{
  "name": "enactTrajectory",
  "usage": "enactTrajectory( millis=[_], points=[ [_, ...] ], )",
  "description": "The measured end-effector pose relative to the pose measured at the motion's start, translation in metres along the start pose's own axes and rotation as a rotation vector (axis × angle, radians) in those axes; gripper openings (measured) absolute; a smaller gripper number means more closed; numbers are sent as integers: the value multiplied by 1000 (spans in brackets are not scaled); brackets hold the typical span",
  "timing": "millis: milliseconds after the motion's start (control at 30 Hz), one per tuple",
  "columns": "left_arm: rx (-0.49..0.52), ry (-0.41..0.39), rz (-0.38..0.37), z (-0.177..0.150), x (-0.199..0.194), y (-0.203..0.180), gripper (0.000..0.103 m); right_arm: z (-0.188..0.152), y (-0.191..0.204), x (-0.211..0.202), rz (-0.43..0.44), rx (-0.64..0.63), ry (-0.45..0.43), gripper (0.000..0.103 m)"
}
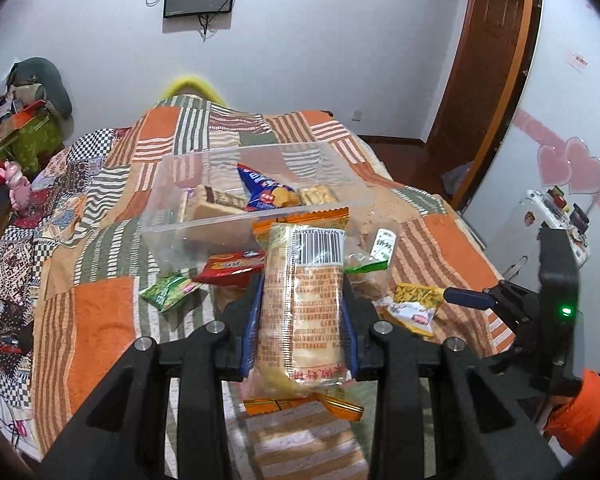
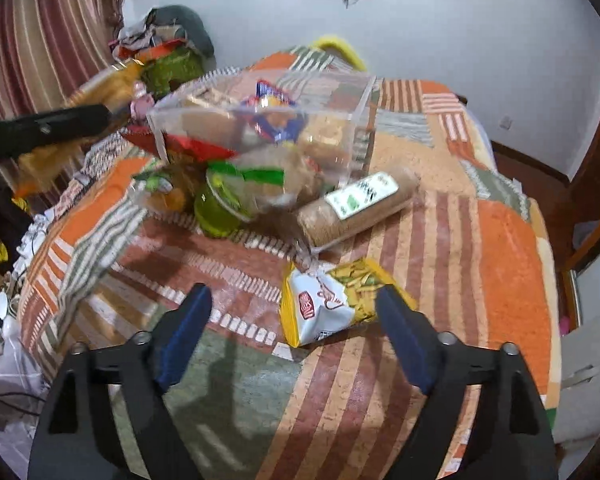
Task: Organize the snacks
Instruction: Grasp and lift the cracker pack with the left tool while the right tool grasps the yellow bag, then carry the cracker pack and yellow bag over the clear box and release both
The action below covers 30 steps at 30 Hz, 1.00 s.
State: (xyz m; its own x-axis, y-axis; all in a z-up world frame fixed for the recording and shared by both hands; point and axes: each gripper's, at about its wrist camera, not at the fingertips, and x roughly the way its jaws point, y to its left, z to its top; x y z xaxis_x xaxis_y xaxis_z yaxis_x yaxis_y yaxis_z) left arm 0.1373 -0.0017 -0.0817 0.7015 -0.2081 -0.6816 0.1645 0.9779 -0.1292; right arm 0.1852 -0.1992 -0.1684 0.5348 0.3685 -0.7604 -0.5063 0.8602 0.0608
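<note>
Fingers of my left gripper [image 1: 302, 312] were pinched on a long orange-ended wafer packet [image 1: 300, 304], lifted clear of the patchwork quilt [image 1: 100, 312] with its barcode side toward the lens. I could make out barcode digits and a block of small print on the wrapper, but not read them. Just beyond the packet stood the clear plastic bin [image 1: 204, 200], already holding a blue biscuit bag [image 1: 262, 192] and a brown-striped bar [image 1: 216, 200]. A red packet [image 1: 232, 266] and a small green packet [image 1: 168, 290] lay in front of the bin on the quilt.

My right gripper [image 2: 296, 300] had its blue pads spread wide and held nothing — a yellow-and-white snack bag [image 2: 336, 300] lay flat on the quilt between them, with a red logo I couldn't read. Only this view showed the round cracker roll [image 2: 360, 208] with its green-and-white label lying whole beside the bin, and a green jelly cup [image 2: 220, 208] tipped near it; from the left wrist the held packet hid most of the roll and all of the cup. The left wrist alone gave me the right gripper from outside, off beside the yellow bag, and a pink toy [image 1: 18, 184] on the clutter beyond the bed's edge.
</note>
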Motion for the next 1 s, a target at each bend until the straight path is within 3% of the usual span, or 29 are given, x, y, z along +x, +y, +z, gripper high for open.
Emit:
enactTrajectory(
  millis=[200,333,400,467,567,1000],
  points=[
    [-8,9,6,-4,3,5,34,6,-14,44,-46,3,90,86],
    [-8,3,9,-3,1,6,34,15,-25,54,-44,19,83,86],
    [-4,-2,15,-1,0,6,34,17,-29,55,-38,26,83,80],
    [-2,-8,19,1,-2,6,34,17,-31,54,-54,24,78,61],
    [-4,-13,26,2,-2,8,34,13,-41,45,-54,83,46,47],
    [-26,-18,61,6,-5,19,34,4,-55,6,-16,175,0,40]
  ],
)
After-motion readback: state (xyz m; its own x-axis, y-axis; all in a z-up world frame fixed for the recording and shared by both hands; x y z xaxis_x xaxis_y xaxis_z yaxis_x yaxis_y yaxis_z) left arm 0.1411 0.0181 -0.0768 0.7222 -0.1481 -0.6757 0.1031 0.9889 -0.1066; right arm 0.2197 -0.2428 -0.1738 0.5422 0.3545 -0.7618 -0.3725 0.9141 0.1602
